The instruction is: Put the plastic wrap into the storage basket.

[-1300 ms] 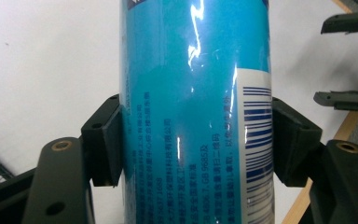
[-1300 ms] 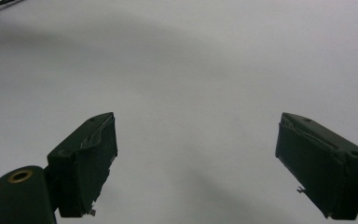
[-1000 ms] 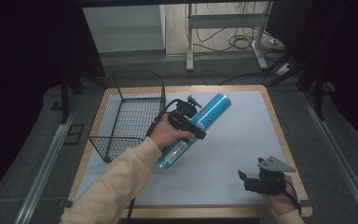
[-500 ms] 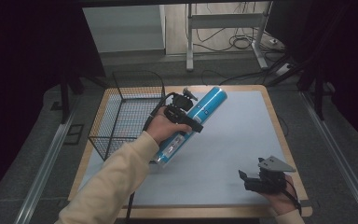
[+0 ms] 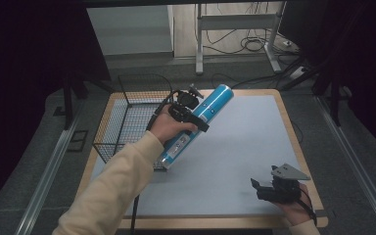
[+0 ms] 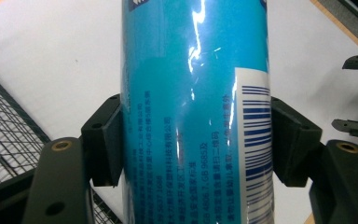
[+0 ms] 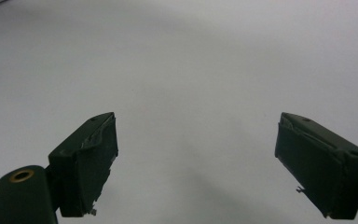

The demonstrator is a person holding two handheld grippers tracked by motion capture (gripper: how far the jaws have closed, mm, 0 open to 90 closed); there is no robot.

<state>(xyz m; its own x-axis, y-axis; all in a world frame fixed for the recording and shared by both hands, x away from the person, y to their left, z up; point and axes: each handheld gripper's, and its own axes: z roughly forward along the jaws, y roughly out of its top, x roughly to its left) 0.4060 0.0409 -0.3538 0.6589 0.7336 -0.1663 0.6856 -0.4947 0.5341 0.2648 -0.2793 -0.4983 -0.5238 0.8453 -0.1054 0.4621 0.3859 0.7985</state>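
Can [image 5: 199, 124]: blue, long, clamped across its middle by my left gripper [image 5: 188, 113], pads [image 6: 106, 140] pressing both sides of the label. It hangs tilted above the mat [image 5: 235, 161], its lower end nearest my forearm, its far end out past the jaws. Basket [image 5: 127, 122] stands just to the gripper's left, rim close to the can's lower end.

Right gripper [image 5: 274, 188]: released, jaws wide with nothing between them, resting low over the mat, well apart to the right.

Risks, as I judge them: the smooth glossy wall could let the can slide or pivot between the pads; swinging left, its low end could catch the basket's wire rim and twist the grip.
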